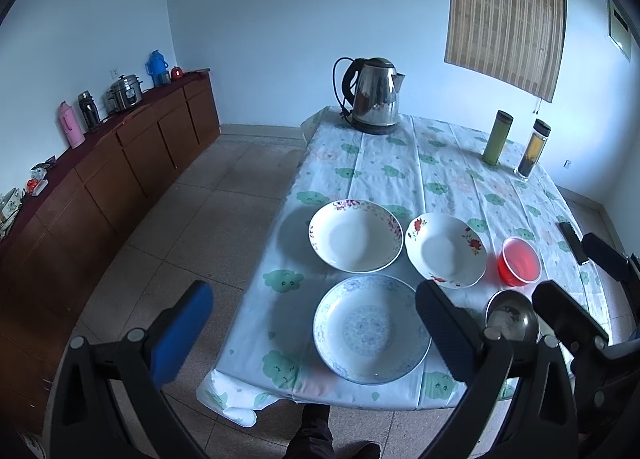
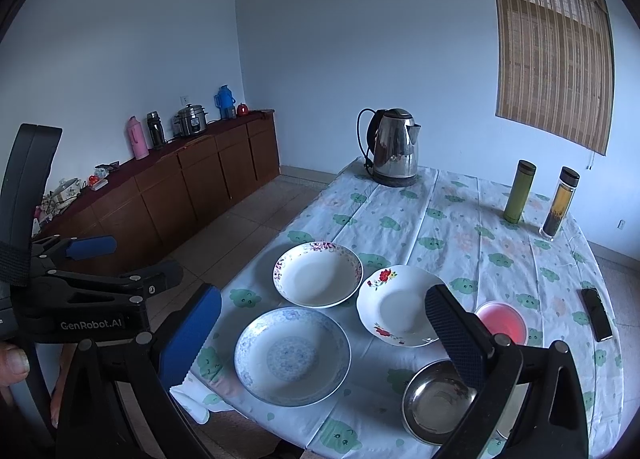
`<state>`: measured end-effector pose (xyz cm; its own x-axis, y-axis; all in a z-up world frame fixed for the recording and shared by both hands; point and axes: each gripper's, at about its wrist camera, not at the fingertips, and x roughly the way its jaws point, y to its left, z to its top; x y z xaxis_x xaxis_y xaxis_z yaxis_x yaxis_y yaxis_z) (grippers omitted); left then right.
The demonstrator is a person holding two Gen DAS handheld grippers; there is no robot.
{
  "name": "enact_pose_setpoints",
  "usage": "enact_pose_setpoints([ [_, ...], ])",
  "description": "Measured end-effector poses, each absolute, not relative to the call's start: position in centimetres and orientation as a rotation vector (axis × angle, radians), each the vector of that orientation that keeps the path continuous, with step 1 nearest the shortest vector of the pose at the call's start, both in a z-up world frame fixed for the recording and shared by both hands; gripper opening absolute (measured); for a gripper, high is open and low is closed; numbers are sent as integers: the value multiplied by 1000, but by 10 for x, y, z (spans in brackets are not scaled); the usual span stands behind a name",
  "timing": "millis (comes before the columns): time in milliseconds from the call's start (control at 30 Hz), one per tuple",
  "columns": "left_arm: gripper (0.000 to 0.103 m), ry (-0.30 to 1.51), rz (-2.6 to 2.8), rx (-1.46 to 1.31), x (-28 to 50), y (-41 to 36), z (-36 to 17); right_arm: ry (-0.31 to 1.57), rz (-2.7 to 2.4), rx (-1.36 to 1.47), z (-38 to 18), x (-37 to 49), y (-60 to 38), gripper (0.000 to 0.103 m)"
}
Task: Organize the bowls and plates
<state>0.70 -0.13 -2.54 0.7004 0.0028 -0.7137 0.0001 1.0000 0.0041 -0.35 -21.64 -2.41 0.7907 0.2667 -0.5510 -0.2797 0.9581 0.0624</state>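
Observation:
Three plates lie on the table near its front edge: a blue-patterned plate (image 1: 370, 329) (image 2: 292, 355) nearest, a purple-flowered plate (image 1: 355, 235) (image 2: 318, 274) behind it, and a red-flowered plate (image 1: 445, 250) (image 2: 400, 305) to the right. A steel bowl (image 1: 512, 319) (image 2: 438, 399) and a red plastic bowl (image 1: 519, 261) (image 2: 502, 321) sit further right. My left gripper (image 1: 312, 323) is open and empty, above the front edge by the blue plate. My right gripper (image 2: 320, 343) is open and empty, above the blue plate and steel bowl. The left gripper also shows in the right wrist view (image 2: 132, 259).
A steel kettle (image 1: 372, 95) stands at the table's far end, a green flask (image 1: 497, 137) and a tea bottle (image 1: 532, 149) at the far right, a black remote (image 1: 574, 242) at the right edge. A wooden sideboard (image 1: 120, 163) with flasks and a cooker lines the left wall.

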Motion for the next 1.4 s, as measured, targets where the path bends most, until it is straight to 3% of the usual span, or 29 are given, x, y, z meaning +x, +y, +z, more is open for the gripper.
enact_pose_setpoints([
  [767, 103, 886, -4, 15, 61, 6, -42, 682, 309, 29, -47, 51, -210, 103],
  [1167, 103, 1020, -31, 3, 120, 13, -89, 828, 284, 97, -85, 106, -205, 102],
  [1400, 103, 1096, -24, 15, 156, 16, -122, 915, 256, 97, -111, 150, -201, 92],
])
